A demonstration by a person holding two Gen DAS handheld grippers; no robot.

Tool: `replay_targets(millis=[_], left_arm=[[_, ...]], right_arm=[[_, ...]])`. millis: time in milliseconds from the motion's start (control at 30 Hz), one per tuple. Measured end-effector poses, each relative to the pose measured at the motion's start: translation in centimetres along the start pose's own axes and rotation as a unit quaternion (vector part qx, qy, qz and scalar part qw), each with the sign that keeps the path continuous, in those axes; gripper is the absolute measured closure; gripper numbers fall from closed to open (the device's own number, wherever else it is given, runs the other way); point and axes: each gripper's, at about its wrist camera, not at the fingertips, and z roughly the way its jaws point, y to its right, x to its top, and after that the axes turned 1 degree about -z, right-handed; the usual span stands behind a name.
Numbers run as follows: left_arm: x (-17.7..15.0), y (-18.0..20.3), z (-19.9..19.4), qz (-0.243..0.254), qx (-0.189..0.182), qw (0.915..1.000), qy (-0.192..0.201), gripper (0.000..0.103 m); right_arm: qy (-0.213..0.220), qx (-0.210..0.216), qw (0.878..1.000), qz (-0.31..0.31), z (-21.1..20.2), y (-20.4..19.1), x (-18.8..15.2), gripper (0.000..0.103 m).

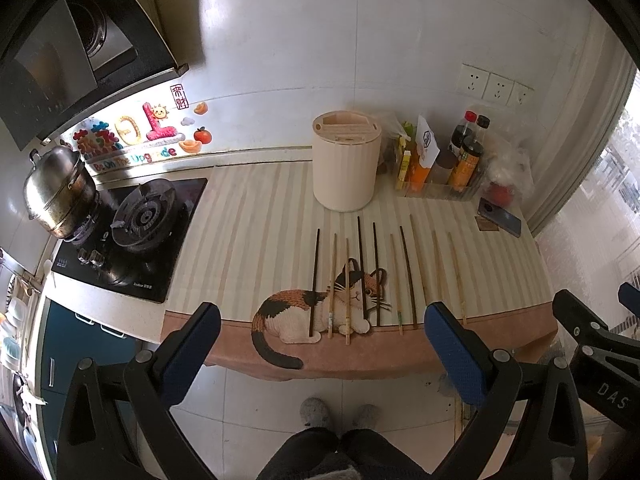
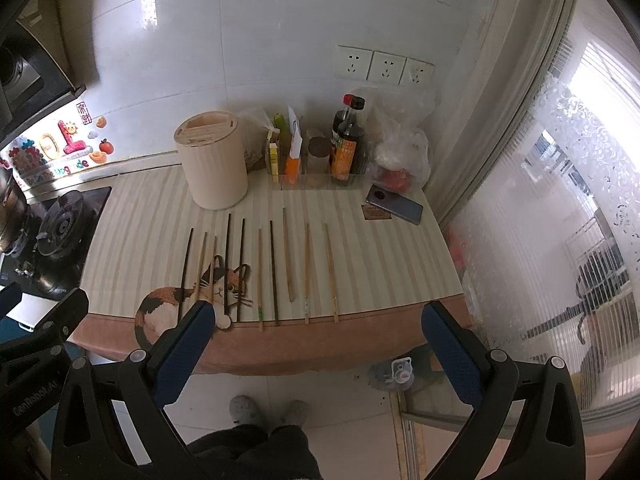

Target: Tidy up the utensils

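Wooden and dark chopsticks (image 1: 408,276) lie side by side on the striped cat-print mat (image 1: 248,248), at 6 o'clock from the cream utensil holder (image 1: 346,166). Left gripper (image 1: 320,344) and right gripper (image 2: 316,340) both gape wide, empty, off the counter's front edge.

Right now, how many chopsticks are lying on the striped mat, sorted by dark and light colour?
Dark brown chopsticks: 4
Light bamboo chopsticks: 6
Total: 10, all lying in front of the cream cylindrical utensil holder.
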Motion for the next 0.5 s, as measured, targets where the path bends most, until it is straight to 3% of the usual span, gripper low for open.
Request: replay_targets(millis=[500], left_arm=[[0.43,0.2,-0.3,0.001,0.001,1.0,0.002,0.0]], right_arm=[[0.007,0.0,1.0,0.001,-0.49,0.11,-0.04,0.0]])
